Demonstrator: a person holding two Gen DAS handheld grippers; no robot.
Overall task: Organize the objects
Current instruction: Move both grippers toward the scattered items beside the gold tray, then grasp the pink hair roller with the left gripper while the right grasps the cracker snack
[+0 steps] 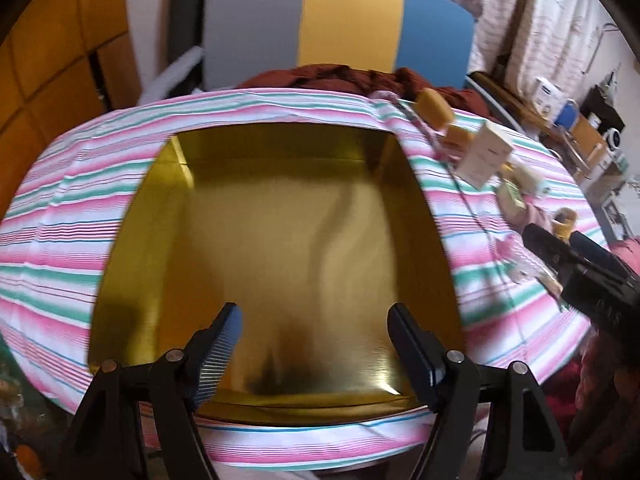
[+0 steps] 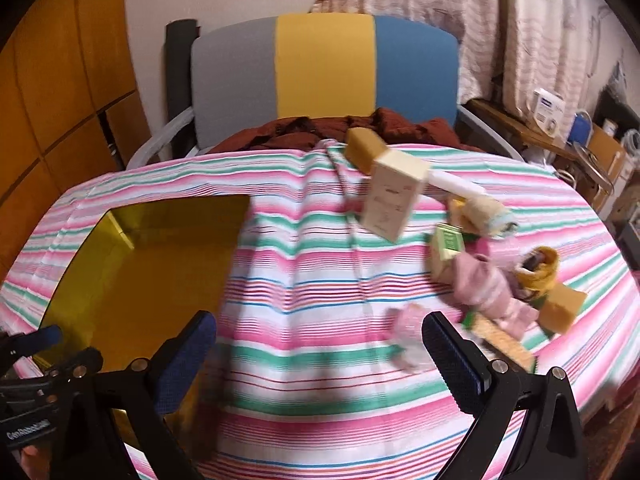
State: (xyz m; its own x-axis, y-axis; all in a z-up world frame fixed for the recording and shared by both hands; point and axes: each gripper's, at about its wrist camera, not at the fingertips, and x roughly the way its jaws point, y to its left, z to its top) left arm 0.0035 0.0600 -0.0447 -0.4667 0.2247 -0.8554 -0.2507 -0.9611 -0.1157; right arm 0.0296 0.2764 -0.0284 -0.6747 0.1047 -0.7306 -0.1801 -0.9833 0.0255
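A shiny gold tray [image 1: 132, 248] lies on the striped cloth, with nothing in it. My left gripper [image 1: 314, 320] hangs open over its near part, nothing between the fingers. In the right wrist view the gold tray [image 2: 132, 256] is at the left. My right gripper [image 2: 318, 334] stands wide open above bare cloth, holding nothing. To its right lies a heap: a cream box [image 2: 394, 198], a yellow sponge [image 2: 362, 148], a green-and-cream carton [image 2: 446, 252], pink socks [image 2: 486, 290], a yellow sock [image 2: 540, 268] and a rolled cloth [image 2: 486, 210]. The cream box [image 1: 484, 156] also shows in the left wrist view.
A chair [image 2: 324, 72] with grey, yellow and blue stripes stands behind the table, dark red fabric [image 2: 340, 128] on its seat. Shelves with boxes [image 2: 550, 110] are at the far right. The left gripper's body [image 2: 36, 364] shows at the lower left, the right gripper's [image 1: 580, 264] at the right edge.
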